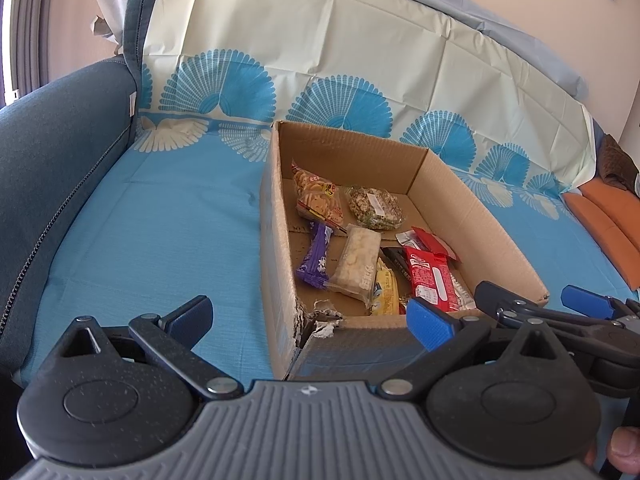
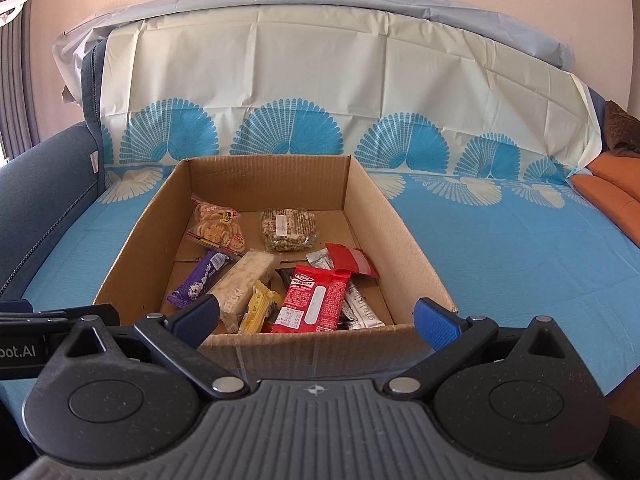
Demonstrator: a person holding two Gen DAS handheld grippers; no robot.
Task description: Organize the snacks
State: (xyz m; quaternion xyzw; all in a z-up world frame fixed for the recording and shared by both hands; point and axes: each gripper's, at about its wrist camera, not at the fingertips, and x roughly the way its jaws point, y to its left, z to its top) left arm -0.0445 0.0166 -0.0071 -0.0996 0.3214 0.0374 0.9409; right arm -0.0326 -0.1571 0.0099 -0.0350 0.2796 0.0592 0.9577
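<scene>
Left wrist view: camera sits behind the left tool (image 1: 310,320), looking forward and down at the cardboard box (image 1: 472,216) from its near left corner, close in. The right tool (image 1: 576,308) shows at its right edge.

Right wrist view: camera sits behind the right tool (image 2: 316,320), facing the box (image 2: 384,208) squarely over its near wall, equally close.

Both views share the box, its snacks, the blue cloth (image 2: 500,240) and the sofa back.
</scene>
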